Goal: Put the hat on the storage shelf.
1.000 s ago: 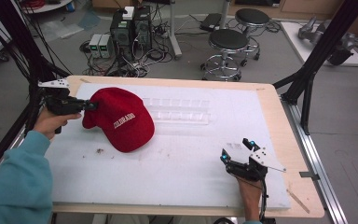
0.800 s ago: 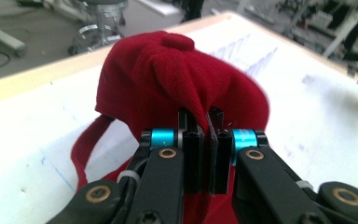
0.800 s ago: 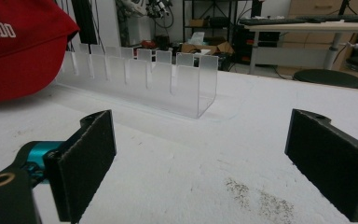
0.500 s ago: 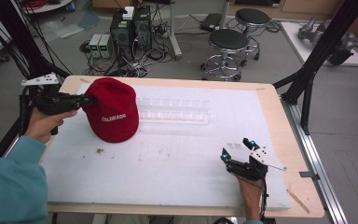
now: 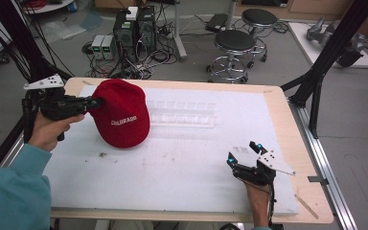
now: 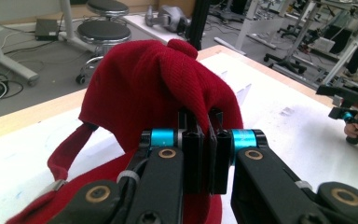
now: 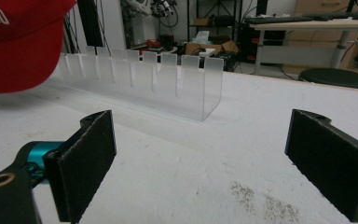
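Observation:
A red cap (image 5: 123, 113) with white lettering hangs at the left of the white foam board (image 5: 182, 158), lifted by its crown. My left gripper (image 5: 95, 102) is shut on the cap's knitted fabric (image 6: 158, 88); its jaws (image 6: 203, 140) pinch a fold of it, and the brim (image 6: 98, 186) sags below. My right gripper (image 5: 243, 154) rests near the board's front right, open, with nothing between its pads (image 7: 86, 163). From there the red cap (image 7: 16, 42) shows at the upper left.
A clear plastic slotted rack (image 5: 182, 112) lies on the board behind the cap; the same rack (image 7: 144, 79) stands ahead of the right gripper. Black frame posts (image 5: 323, 62) flank the table. Stools (image 5: 237, 45) and computer boxes (image 5: 134, 28) stand on the floor beyond.
My left gripper has carried the cap left and upward, off the board. The cap has tipped so its brim points down. The right gripper has stayed put.

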`<state>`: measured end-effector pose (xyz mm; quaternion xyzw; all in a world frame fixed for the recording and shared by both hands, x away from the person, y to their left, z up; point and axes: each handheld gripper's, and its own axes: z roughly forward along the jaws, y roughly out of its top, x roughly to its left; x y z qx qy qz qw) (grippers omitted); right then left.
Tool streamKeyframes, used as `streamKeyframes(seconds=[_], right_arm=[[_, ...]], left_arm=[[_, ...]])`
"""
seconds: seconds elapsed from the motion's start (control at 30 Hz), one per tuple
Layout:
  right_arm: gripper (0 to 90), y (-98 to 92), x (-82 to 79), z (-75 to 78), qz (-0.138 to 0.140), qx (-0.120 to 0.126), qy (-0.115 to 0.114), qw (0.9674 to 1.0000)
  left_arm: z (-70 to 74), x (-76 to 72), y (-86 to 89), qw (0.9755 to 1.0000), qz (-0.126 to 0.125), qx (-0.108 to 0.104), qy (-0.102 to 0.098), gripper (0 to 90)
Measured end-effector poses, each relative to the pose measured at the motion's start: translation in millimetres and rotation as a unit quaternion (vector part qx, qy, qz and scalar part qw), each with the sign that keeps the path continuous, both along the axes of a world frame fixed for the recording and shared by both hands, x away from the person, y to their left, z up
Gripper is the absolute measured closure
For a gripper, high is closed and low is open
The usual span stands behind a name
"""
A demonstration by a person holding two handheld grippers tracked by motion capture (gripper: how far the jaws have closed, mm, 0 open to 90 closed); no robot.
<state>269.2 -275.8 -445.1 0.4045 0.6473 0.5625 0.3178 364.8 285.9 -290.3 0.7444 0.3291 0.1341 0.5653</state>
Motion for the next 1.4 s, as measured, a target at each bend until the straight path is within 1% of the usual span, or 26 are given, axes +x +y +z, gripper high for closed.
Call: streamKeyframes(seconds=[0.1,0.27,0.33,0.43,0.63,0.73,0.83,0.9,0.93,1.03,1.1,1.2,1.27,1.33,1.4], right_arm=[[7.6,1.7,-0.9,7.6,0.008,0.004,-0.002,1.0],[7.6,7.1,-1.6,25.2,0.022,0.003,-0.021,0.9995],[7.6,10.2,-2.3,31.1,0.029,0.008,-0.025,0.9993],[7.6,16.2,-2.3,38.4,0.041,0.011,-0.028,0.9987],[7.6,29.4,-0.6,51.8,0.066,0.007,-0.034,0.9973],[7.6,36.5,1.3,58.8,0.08,0.008,-0.032,0.9963],[7.6,44.5,3.4,65.9,0.092,0.007,-0.033,0.9951],[7.6,50.6,5.1,70.5,0.103,0.006,-0.039,0.9939],[7.6,53.8,5.7,72.6,0.107,0.007,-0.038,0.9935],[7.6,64.4,9.7,78.7,0.125,0.005,-0.035,0.9916],[7.6,70.5,11.5,82.2,0.13,0.009,-0.034,0.9909],[7.7,82.0,15.5,89.0,0.134,0.013,-0.032,0.9904],[7.7,92.4,18.3,93.9,0.136,0.011,-0.026,0.9904],[7.7,100.0,20.6,96.7,0.142,0.009,-0.026,0.9894],[7.7,107.8,23.0,99.2,0.15,0.006,-0.021,0.9884]], left_arm=[[1.7,-3.3,-11.4,1.0,-0.006,0.0,-0.005,86.8],[7.0,-9.1,-29.4,0.9999,-0.01,-0.006,-0.013,86.8],[10.0,-11.6,-39.1,0.9997,-0.013,-0.001,-0.02,86.8],[11.2,-12.9,-48.6,0.9996,-0.017,0.001,-0.022,86.8],[8.3,-15.3,-71.5,0.9992,-0.031,0.003,-0.023,86.8],[5.9,-16.0,-82.4,0.9991,-0.036,0.004,-0.022,86.8],[3.3,-16.9,-92.5,0.999,-0.039,0.004,-0.022,86.8],[1.8,-17.5,-98.4,0.9989,-0.042,0.006,-0.021,86.8],[1.6,-18.1,-101.7,0.9988,-0.042,0.009,-0.021,86.8],[1.9,-20.2,-111.7,0.9987,-0.044,0.011,-0.024,86.8],[2.1,-21.6,-119.4,0.9986,-0.045,0.01,-0.025,86.8],[1.7,-22.8,-128.8,0.9984,-0.049,0.015,-0.025,86.8],[1.4,-23.9,-135.1,0.9982,-0.051,0.016,-0.026,86.8],[1.2,-24.8,-140.5,0.998,-0.056,0.015,-0.025,86.8],[1.0,-25.6,-144.6,0.9976,-0.062,0.018,-0.025,86.8]])
